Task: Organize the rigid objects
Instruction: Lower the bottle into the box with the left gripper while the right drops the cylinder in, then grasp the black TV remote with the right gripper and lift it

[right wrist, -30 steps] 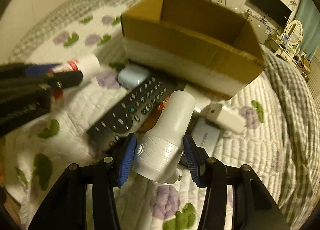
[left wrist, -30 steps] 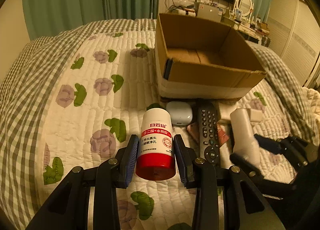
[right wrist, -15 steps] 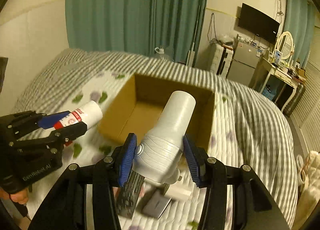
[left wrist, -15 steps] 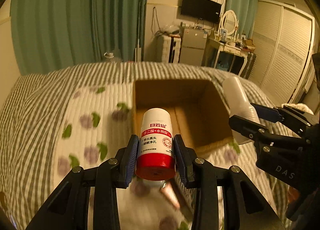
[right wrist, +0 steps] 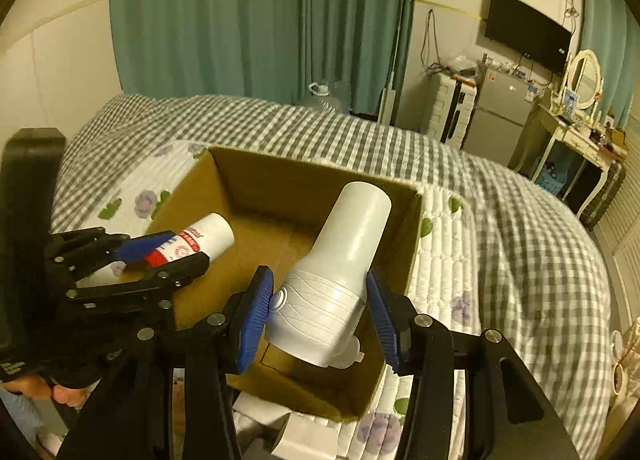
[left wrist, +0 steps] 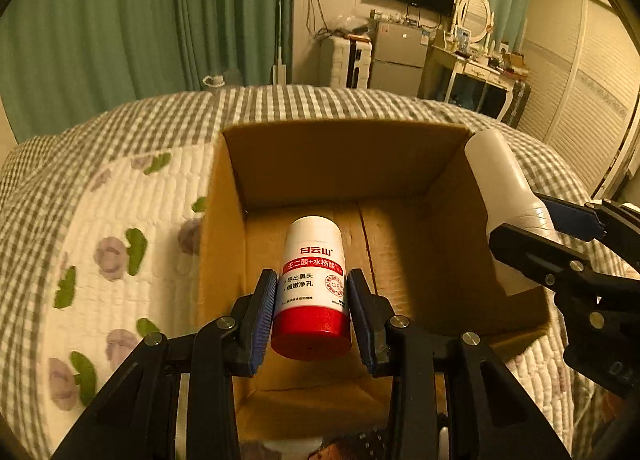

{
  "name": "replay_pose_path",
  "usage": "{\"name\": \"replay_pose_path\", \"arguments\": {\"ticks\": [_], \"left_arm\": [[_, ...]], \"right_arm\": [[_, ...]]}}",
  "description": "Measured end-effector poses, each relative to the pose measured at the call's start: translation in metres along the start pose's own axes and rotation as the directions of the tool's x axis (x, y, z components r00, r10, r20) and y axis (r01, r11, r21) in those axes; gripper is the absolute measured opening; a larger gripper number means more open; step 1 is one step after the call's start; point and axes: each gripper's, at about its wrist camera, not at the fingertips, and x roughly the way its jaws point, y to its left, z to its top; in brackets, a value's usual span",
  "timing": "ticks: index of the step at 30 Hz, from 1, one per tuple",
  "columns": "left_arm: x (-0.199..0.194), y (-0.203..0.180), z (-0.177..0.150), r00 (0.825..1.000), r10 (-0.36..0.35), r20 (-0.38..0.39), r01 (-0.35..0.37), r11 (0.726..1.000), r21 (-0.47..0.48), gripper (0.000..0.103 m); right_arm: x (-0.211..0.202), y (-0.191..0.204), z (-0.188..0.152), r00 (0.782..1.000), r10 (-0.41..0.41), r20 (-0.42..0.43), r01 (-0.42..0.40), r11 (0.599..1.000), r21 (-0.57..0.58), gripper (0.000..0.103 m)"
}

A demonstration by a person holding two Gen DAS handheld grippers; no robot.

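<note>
We hold both loads over the open box [left wrist: 224, 228] — left gripper [left wrist: 312, 314] clamped on the jar [left wrist: 311, 280], right gripper [right wrist: 320, 320] clamped on the white device [right wrist: 340, 272] at 3 o'clock — next we lower and release both.

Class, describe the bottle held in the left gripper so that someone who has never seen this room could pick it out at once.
Start at the bed with the checked quilt, where an open cardboard box sits. Over the box, the left gripper is closed on a cylindrical bottle. Unlike the all-white flared device in the right gripper, it has a red band, a red end and printed Chinese text.
</note>
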Motion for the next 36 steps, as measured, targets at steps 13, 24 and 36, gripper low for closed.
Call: {"name": "replay_pose_path", "arguments": {"ticks": [13, 24, 36], "left_arm": [[-0.011, -0.001, 0.009, 0.997, 0.030, 0.064, -0.031, 0.999, 0.020, 0.049], [-0.088, 0.017, -0.001, 0.994, 0.027, 0.106, -0.027, 1.000, -0.006, 0.050], [-0.157, 0.034, -0.061, 0.994, 0.050, 0.098, -0.048, 0.999, -0.025, 0.091]], "right_arm": [[0.034, -0.014, -0.008, 0.999, 0.028, -0.017, -0.027, 0.999, 0.028, 0.048], [-0.010, -0.003, 0.001, 0.999, -0.019, 0.041, 0.018, 0.999, 0.027, 0.062], [-0.092, 0.049, -0.041, 0.999, -0.039, -0.027, 0.041, 0.998, 0.052, 0.063]]}}
